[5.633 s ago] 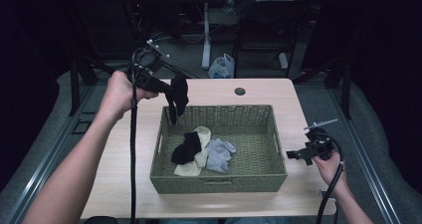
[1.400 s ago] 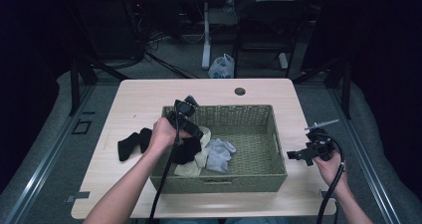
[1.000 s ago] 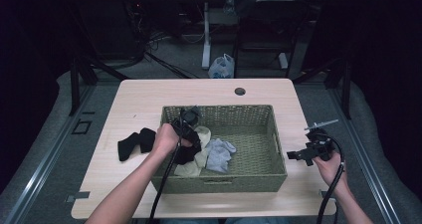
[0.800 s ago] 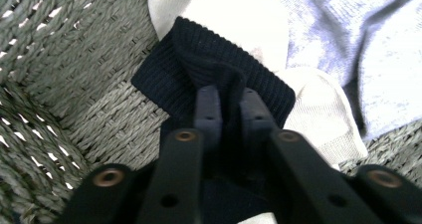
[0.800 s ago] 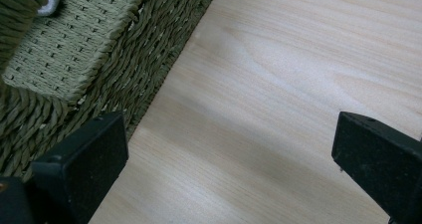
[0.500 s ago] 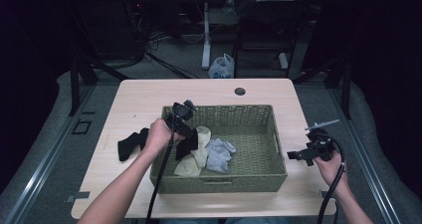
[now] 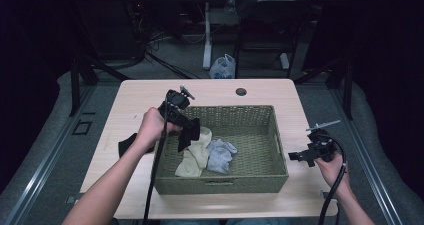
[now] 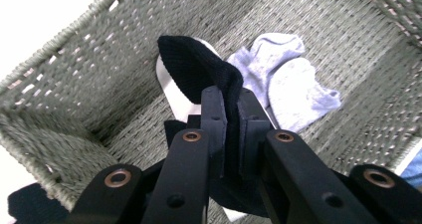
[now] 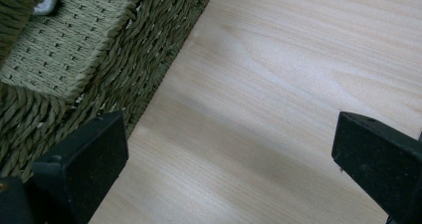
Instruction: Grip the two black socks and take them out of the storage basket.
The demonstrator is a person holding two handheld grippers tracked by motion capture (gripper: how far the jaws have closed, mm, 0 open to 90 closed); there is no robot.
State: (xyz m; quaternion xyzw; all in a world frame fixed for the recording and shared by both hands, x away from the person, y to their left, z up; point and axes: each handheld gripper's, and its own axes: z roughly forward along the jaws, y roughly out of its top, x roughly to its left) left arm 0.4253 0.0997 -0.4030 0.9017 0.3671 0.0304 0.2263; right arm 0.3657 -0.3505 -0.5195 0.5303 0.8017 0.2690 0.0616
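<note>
My left gripper [image 7: 186, 126] is shut on a black sock [image 7: 189, 134] and holds it above the left end of the green wicker basket [image 7: 260, 177]. In the left gripper view the black sock [image 8: 201, 74] is pinched between the jaws of the left gripper [image 8: 228, 104]. A cream sock [image 7: 196, 155] and a light grey sock [image 7: 221, 154] lie in the basket. Another black sock [image 7: 127, 144] lies on the table left of the basket. My right gripper [image 7: 298, 156] rests open over the table, right of the basket, with nothing between its jaws.
The wooden table [image 7: 150, 92] has a round cable hole [image 7: 241, 91] near its far edge. Bare table [image 9: 278, 99] lies under the right gripper, next to the basket's wall [image 9: 74, 59]. Dark floor and chair legs lie beyond the table.
The left gripper dipped into the basket, shut on a black sock and lifted it up over the basket's left end. An earlier black sock now lies on the table. The right gripper stayed put.
</note>
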